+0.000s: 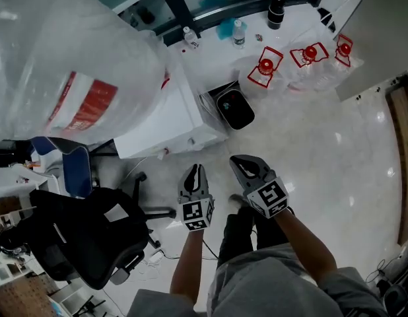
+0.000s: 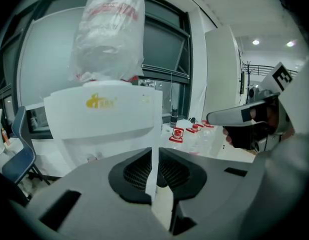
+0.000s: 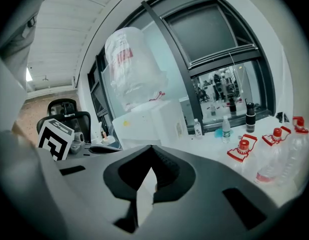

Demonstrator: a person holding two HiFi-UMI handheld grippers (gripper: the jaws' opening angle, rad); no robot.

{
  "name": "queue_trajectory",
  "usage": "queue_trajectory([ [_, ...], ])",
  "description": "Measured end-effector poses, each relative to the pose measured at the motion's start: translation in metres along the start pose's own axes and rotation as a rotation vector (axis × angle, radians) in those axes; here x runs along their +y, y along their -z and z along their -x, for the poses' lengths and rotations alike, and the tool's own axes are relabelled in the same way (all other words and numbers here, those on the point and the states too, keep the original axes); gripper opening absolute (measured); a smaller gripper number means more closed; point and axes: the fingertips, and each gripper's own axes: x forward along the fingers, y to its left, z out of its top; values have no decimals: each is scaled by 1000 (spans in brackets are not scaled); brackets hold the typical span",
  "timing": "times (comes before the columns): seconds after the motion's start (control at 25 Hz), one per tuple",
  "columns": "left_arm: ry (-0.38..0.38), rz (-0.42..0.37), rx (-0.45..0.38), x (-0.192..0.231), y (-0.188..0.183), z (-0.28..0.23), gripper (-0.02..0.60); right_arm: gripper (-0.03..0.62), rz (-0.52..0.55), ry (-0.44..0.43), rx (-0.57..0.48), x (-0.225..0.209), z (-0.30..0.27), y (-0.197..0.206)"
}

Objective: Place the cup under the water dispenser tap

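No cup shows in any view. The white water dispenser (image 1: 171,121) stands ahead on the floor, with a big clear bottle (image 1: 65,65) upside down on top. It also fills the left gripper view as the dispenser (image 2: 104,114) under its bottle (image 2: 112,31). My left gripper (image 1: 197,170) hangs in front of it; its jaws (image 2: 153,151) stand a thin slit apart with nothing between them. My right gripper (image 1: 242,162) is beside it, to the right; its tips (image 3: 152,149) meet and it is empty.
A black office chair (image 1: 85,236) and a blue chair (image 1: 75,167) stand at the left. Several empty clear jugs with red caps (image 1: 267,65) lie at the back right. A small dark appliance (image 1: 234,107) sits right of the dispenser. Small bottles (image 1: 239,35) line the window sill.
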Motion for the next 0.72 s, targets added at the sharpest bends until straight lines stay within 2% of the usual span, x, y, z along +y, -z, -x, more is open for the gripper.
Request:
queue_trajectory([
  [0.28,19,-22,-34,-16,-53,26,29,11,6,-17,-41,13,5,-50],
  [0.72,5,-32,-128,-17,-127,57,11,9,11,-62,-78,25,12,-100],
])
